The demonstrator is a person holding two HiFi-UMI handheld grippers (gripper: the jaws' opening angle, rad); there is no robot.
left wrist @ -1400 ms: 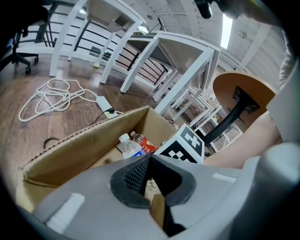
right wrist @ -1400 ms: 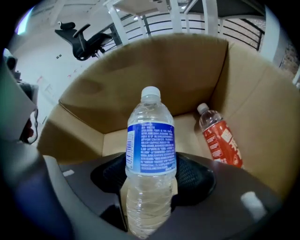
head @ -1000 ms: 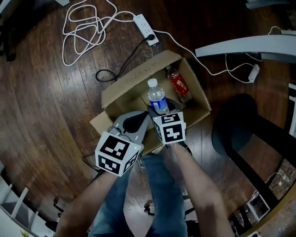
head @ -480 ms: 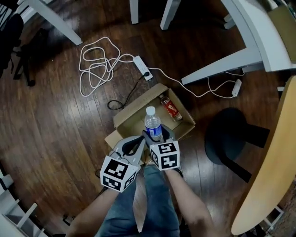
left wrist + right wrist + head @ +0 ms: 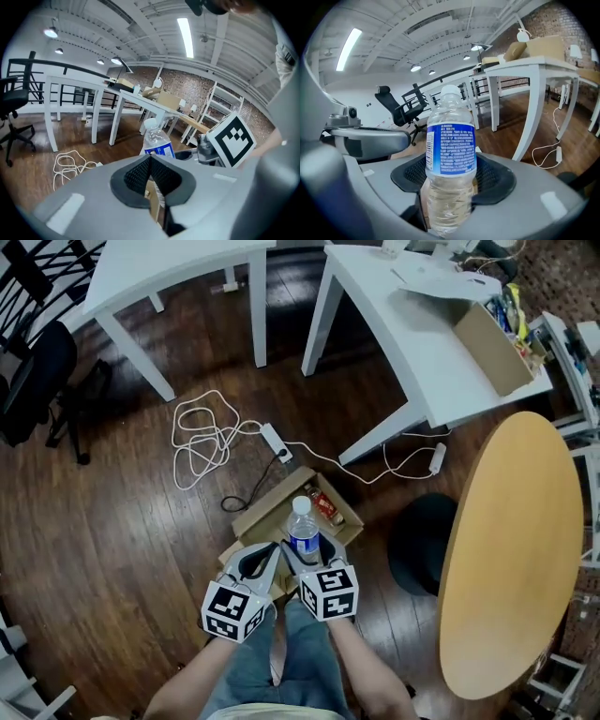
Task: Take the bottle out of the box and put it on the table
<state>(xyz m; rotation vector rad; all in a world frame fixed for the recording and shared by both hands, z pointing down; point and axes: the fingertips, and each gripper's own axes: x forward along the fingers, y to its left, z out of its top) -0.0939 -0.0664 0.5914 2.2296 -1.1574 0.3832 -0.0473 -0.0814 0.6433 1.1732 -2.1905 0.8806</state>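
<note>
Right gripper (image 5: 303, 553) is clamped on the bottle (image 5: 302, 525): its jaws stand wide, and the right gripper view shows both pads pressed against the clear lower body, below the blue label. The bottle (image 5: 451, 154) stands upright with its long axis vertical and its white cap on top, most of its length rising above the jaws.

Seen from the head view, it hangs directly over the open box (image 5: 267, 513) on the floor. Judging from the gripper views, where its cap sits about level with the tabletops, it is already well clear of the box. A 2nd bottle (image 5: 325, 507), red-labelled, lies on its side inside the box.

Left gripper (image 5: 266, 557) is just beside the right 1, on its left, with its pads meeting at the tips and nothing between them (image 5: 150, 174). The blue-labelled bottle (image 5: 157, 143) shows just past its jaws, to the right.

Taking the bottle out looks done, and setting it down is what remains. 2 tables are candidates. The round table (image 5: 511, 540) lies to the right, on the holding hand's side and the nearer of the 2, with a dark stool (image 5: 422, 545) between it and the box. The white table (image 5: 403, 306) lies ahead and farther off. For either, the bottle is already upright, so it needs carrying across and lowering base first without tilting.
</note>
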